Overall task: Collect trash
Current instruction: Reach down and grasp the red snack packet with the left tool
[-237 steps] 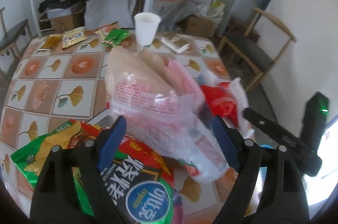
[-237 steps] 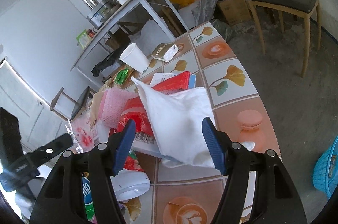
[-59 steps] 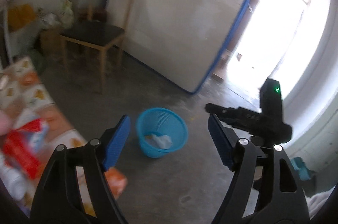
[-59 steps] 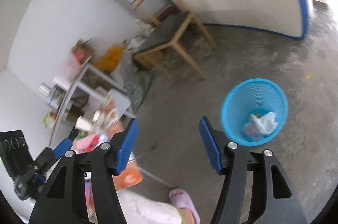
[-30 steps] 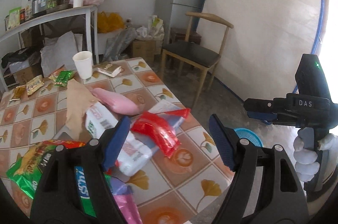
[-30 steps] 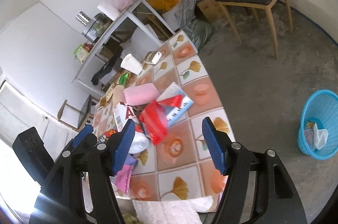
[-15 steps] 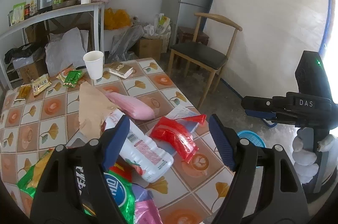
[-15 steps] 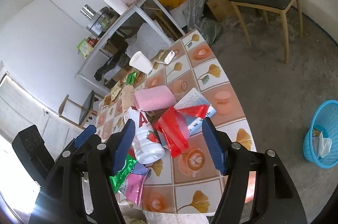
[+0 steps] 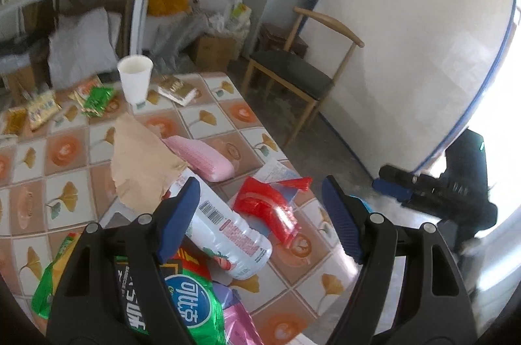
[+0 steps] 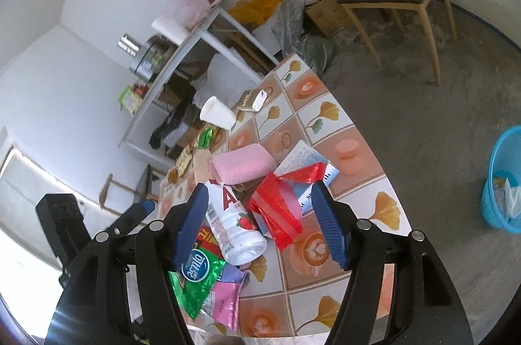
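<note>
Plastic yogurt bottle (image 9: 228,234) is my landmark: on its side on the tiled table (image 9: 65,149), near the edge. Left of it: green snack bag (image 9: 192,309) and brown paper (image 9: 140,162). Behind it: pink pack (image 9: 202,156), paper cup (image 9: 135,78) further back. Right of it, touching: red wrapper (image 9: 270,208) over a blue-white leaflet (image 10: 306,156). Far right, off the table, on the floor: blue basket (image 10: 504,182), some trash already in.

Left gripper (image 9: 260,214) and right gripper (image 10: 260,218) both hover above the bottle and wrapper, jaws apart, nothing held.

Risks, my read: bottle is round, so an off-centre pinch could roll it off the edge. Wrapper is thin and slick and may slip out. Both grippers aimed at one spot could collide.
</note>
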`<state>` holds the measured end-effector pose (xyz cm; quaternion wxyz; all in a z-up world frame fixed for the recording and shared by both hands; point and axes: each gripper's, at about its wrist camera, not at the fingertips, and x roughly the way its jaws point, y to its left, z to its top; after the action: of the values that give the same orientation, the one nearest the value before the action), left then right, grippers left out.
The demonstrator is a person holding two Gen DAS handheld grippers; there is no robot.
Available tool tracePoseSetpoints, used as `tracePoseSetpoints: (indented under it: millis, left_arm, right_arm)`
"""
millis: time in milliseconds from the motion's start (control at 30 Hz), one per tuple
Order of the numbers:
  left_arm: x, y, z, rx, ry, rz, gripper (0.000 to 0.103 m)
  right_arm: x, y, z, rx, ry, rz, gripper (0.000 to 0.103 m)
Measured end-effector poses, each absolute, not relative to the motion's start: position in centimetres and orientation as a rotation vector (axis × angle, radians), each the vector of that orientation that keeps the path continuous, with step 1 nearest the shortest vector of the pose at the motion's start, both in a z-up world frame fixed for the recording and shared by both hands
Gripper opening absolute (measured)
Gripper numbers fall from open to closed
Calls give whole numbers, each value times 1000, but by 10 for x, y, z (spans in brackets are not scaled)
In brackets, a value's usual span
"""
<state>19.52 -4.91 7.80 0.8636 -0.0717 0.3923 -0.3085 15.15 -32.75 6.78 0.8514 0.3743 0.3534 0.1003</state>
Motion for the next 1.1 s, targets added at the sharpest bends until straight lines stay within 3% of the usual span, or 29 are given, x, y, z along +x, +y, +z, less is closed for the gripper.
tracePoseSetpoints:
  millis: [267,600,900,1100]
  left_arm:
    - [244,-80,60,-144,1045,-778,69]
    - [257,-161,12,286,1181,-766,69]
    - [273,-191,-28,459,1277,-698,70]
    - [265,-194,-32,514,1235,-680,57]
  right_arm:
    - [140,-338,45,891,714,174,64]
    - [140,-349,30,944,712,176,64]
    - [138,-351,18,970,724,185,64]
    - [136,-354,14,977,729,182,64]
